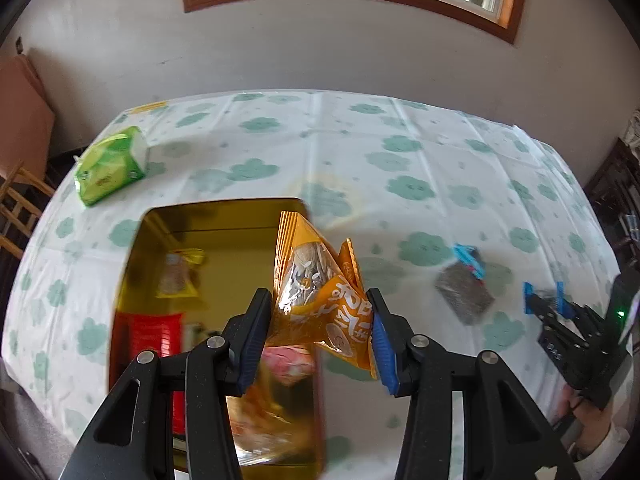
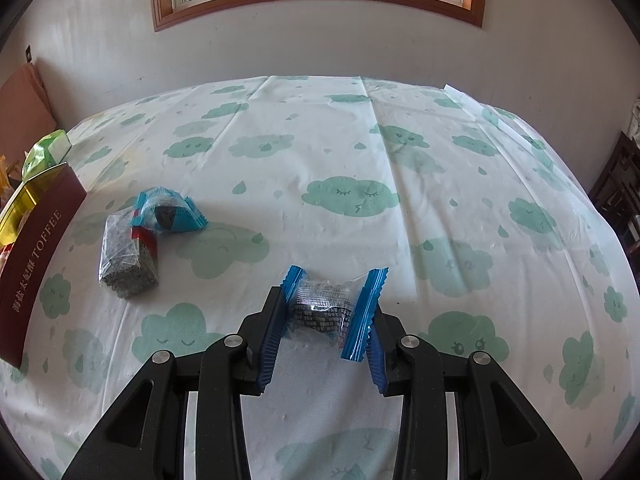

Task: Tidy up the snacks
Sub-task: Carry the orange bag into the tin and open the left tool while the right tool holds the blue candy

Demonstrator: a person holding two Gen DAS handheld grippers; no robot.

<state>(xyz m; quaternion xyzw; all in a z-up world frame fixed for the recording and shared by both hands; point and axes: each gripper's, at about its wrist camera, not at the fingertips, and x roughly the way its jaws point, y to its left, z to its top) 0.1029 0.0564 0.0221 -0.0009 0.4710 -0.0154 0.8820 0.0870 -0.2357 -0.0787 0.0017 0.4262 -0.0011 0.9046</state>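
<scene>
My left gripper (image 1: 322, 312) is shut on an orange sunflower-seed packet (image 1: 320, 292), held in the air over the right edge of the open gold tin (image 1: 224, 216). Several snacks lie inside the tin. In the right wrist view my right gripper (image 2: 326, 312) is shut on a blue-ended clear packet of dark snack (image 2: 324, 312), low over the tablecloth. The left wrist view also shows the right gripper (image 1: 546, 300) at the right with that blue packet (image 1: 542, 294). A dark grey packet (image 2: 126, 256) and another blue packet (image 2: 168, 212) lie left of it.
A green pouch (image 1: 110, 166) lies at the table's far left. The tin's dark red side (image 2: 36, 264) reads TOFFEE. A cloud-print cloth (image 2: 360, 160) covers the table. A wooden chair (image 1: 16, 208) stands at the left; a wall with a window is beyond.
</scene>
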